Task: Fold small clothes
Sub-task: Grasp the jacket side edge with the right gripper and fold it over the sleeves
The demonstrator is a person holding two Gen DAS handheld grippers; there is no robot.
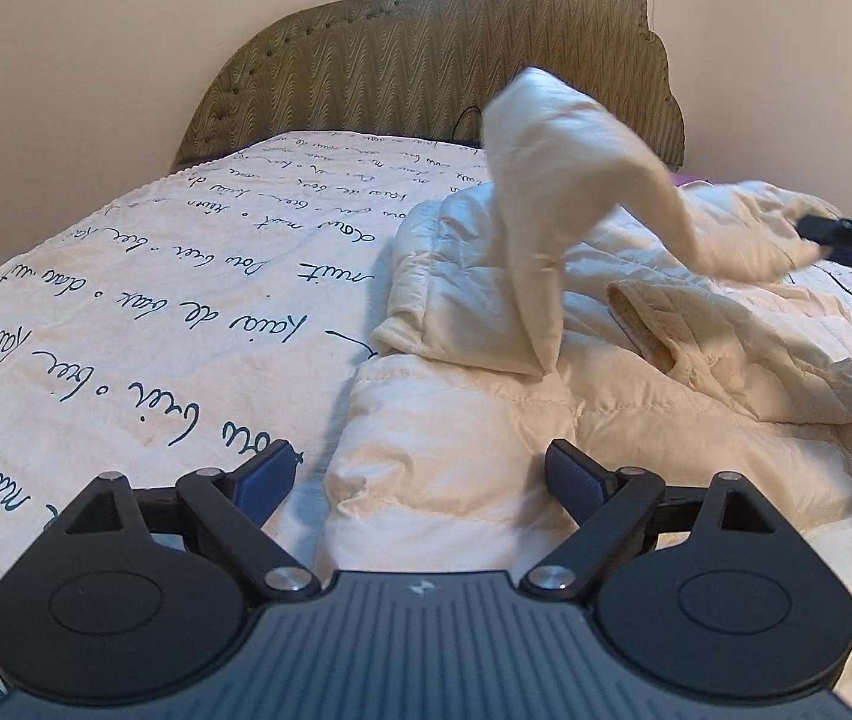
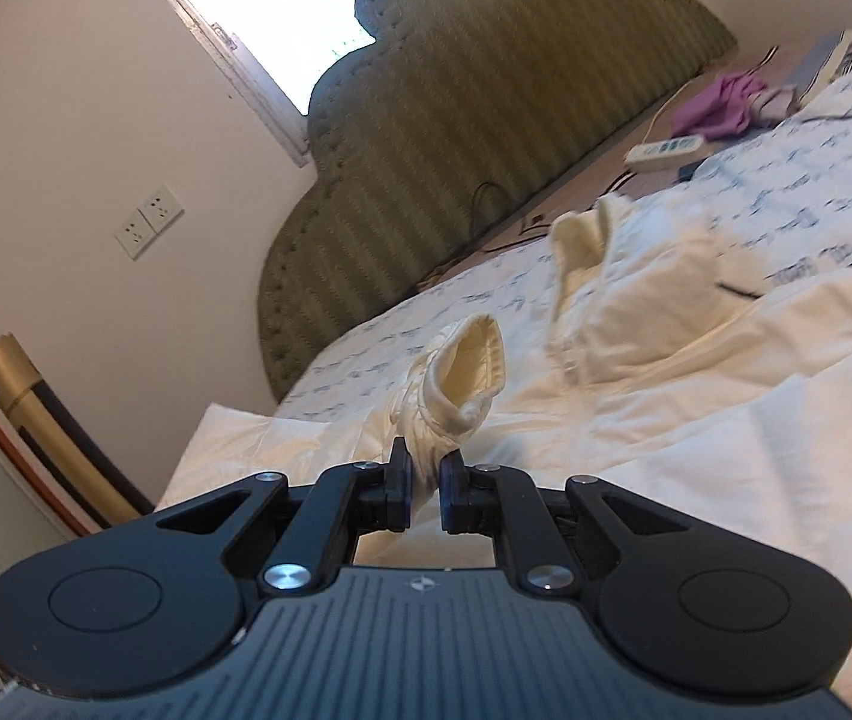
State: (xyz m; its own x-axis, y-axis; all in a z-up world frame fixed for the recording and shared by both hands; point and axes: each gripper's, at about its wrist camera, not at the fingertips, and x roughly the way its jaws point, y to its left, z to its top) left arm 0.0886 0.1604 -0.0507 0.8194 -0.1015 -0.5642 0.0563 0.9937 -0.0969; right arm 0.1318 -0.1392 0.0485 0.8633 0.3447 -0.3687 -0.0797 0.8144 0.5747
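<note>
Bed sheet (image 1: 126, 300): I see it on the left in my left wrist view, white with dark handwriting print, and it covers the bed up to the green padded headboard (image 1: 426, 60).
Left gripper (image 1: 420, 477): my jaws stand wide apart and grasp nothing; they hang just above the near edge of the jacket.
Jacket (image 1: 456, 450): cream, quilted, it lies crumpled on the bed from the middle to the right side of this view; its near hem is below and between my left jaws, not touched as far as I can tell.
Sleeve (image 1: 546, 180): it rises from the jacket in an arch above the bed and goes down to the right, blurred.
Right gripper (image 2: 423, 489): in my right wrist view the jaws are clenched on the sleeve, just behind its open cuff (image 2: 474, 360), which sticks out beyond the fingertips.
Jacket body, right view: it lies on the bed behind and to the right of the cuff.
Far right: a white power strip (image 2: 666, 150) and a purple cloth (image 2: 720, 102) beside the headboard.
</note>
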